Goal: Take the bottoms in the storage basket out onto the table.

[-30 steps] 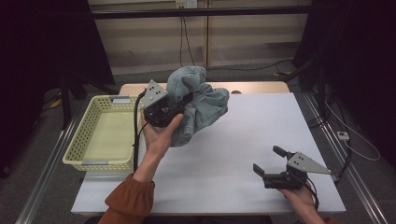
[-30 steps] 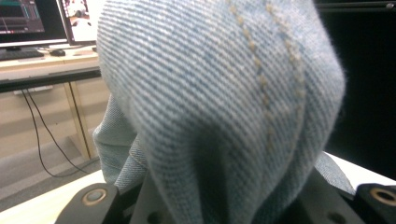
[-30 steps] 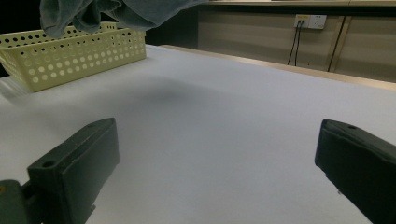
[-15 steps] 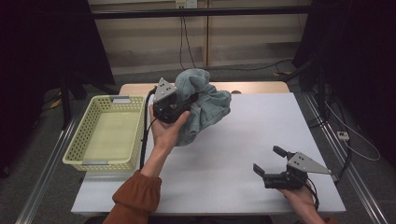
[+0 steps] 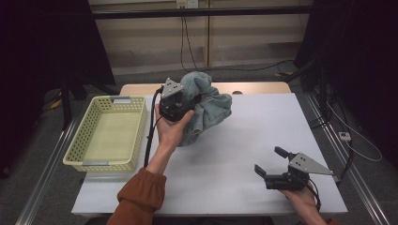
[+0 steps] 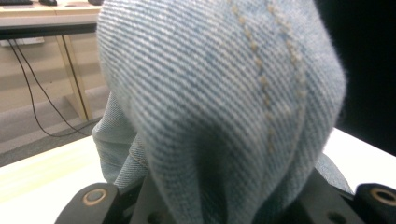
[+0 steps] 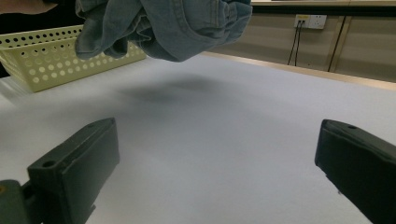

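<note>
The left tool [image 5: 180, 101] is pinching a bundle of light blue denim [image 5: 206, 103], most likely a pair of jeans, though the bunching makes the garment hard to identify for certain. In the high view the denim hangs from that tool above the far left part of the white bench [image 5: 244, 140], just beside the pale yellow perforated basket [image 5: 108, 131] that sits at the bench's left edge. In the right gripper view the cloth is clear of the bench, with its shadow on the surface below it. In the left gripper view the fabric [image 6: 224, 93] bulges up between the black jaws, its twill weave and a line of tan stitching close to the lens. The left hand [image 5: 171, 129], in a rust-orange sleeve [image 5: 138, 194], grips the tool body from below.

The right tool [image 5: 270, 161] rests low at the near right corner of the bench, well apart from the denim, its jaws spread wide with nothing between them.
</note>
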Available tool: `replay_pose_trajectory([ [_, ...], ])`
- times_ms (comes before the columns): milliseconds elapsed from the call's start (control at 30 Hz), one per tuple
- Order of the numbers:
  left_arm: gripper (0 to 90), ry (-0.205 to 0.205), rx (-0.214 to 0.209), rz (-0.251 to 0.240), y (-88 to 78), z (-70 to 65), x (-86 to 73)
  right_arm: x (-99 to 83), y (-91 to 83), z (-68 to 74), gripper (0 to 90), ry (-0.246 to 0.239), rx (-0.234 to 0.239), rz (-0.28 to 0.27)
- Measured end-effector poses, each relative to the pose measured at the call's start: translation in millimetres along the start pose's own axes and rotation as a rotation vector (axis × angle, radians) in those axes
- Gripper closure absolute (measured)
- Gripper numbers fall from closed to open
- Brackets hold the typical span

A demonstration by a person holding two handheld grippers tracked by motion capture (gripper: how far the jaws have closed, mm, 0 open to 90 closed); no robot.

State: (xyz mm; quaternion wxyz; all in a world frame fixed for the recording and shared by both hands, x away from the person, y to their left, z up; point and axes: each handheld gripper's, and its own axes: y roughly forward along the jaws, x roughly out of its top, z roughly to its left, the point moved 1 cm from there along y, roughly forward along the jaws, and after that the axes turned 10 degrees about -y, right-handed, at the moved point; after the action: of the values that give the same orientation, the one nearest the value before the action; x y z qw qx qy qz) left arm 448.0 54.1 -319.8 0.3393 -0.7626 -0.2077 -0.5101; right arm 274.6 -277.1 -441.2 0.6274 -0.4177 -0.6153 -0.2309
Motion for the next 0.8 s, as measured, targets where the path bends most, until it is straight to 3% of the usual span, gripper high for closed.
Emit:
replay_pose_trajectory([
  [500,74.2,-0.010,0.025,0.035,13.2,8.3,-10.0,0.0,-0.1,-0.1,0.0,-0.001,0.000,0.000],
  [800,74.0,-0.013,0.031,0.084,23.1,13.7,-18.1,-0.1,-0.2,-0.4,0.0,0.000,-0.002,0.000],
])
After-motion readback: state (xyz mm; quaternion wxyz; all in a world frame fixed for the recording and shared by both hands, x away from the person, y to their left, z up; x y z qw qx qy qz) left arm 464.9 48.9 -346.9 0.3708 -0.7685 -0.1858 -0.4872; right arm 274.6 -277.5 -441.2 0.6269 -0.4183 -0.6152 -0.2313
